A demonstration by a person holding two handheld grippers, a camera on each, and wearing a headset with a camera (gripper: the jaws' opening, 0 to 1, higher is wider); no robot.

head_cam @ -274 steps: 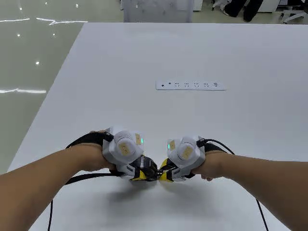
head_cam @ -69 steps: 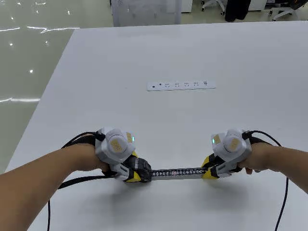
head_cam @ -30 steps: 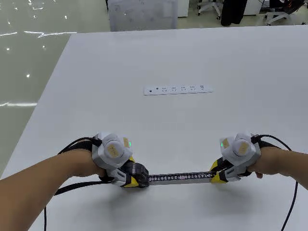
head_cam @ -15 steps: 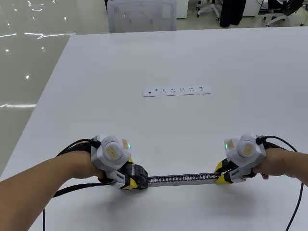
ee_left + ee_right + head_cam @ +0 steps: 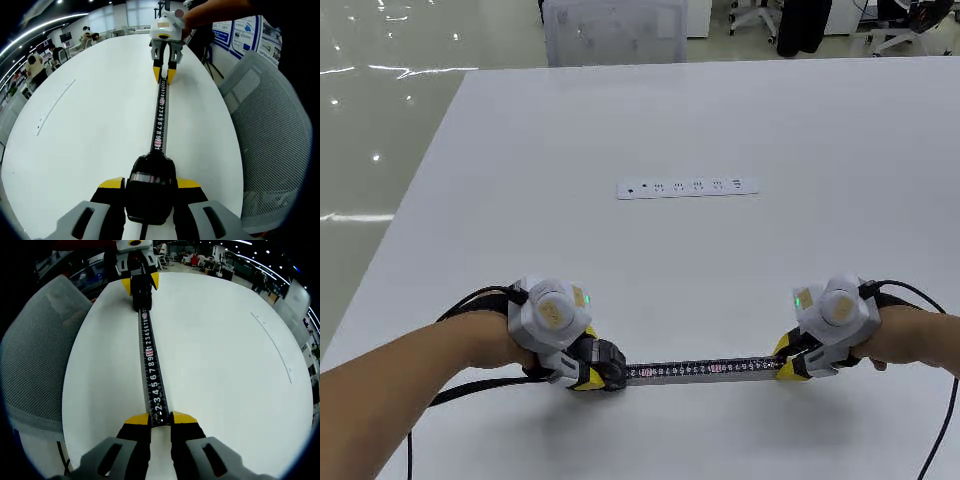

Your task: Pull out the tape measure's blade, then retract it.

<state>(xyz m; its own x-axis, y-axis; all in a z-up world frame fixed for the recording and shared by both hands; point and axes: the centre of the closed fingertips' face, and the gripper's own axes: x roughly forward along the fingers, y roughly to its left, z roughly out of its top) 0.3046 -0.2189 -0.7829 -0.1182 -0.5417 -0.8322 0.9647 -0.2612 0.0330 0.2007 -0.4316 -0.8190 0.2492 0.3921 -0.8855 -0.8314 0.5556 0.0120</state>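
clamps the case [image 5: 605, 362] in the left tongs [image 5: 150, 183], clenched on its two flanks, low at the near edge of the tabletop [image 5: 650, 120]. pinches the blade [image 5: 149, 360] by its free end in the right tongs [image 5: 160, 418], closed tight on the strip just ahead of the first numerals. sets the two tongs well apart and facing each other, so stretches the blade into one straight span between them, numerals up, just over the tabletop or on it; cannot tell which.

anchors the case on one side, probably so that the pull from the other side goes into drawing out strip rather than dragging the case along. lines both tongs up with the blade, likely to spare it any kink or twist.

as for containers, offers just the case: presumably houses the rest of the blade coiled inside, with one stretch out through its mouth.

reads as the pull-out step, well along; retraction not yet begun. calls next for walking the right tongs back toward the case under control, since a blade let go at this length would likely whip home.

leaves a power strip [image 5: 688, 186] flat farther up the tabletop, well apart from the work. catches a mesh chair [image 5: 270, 130] beside the tabletop in the gripper views.
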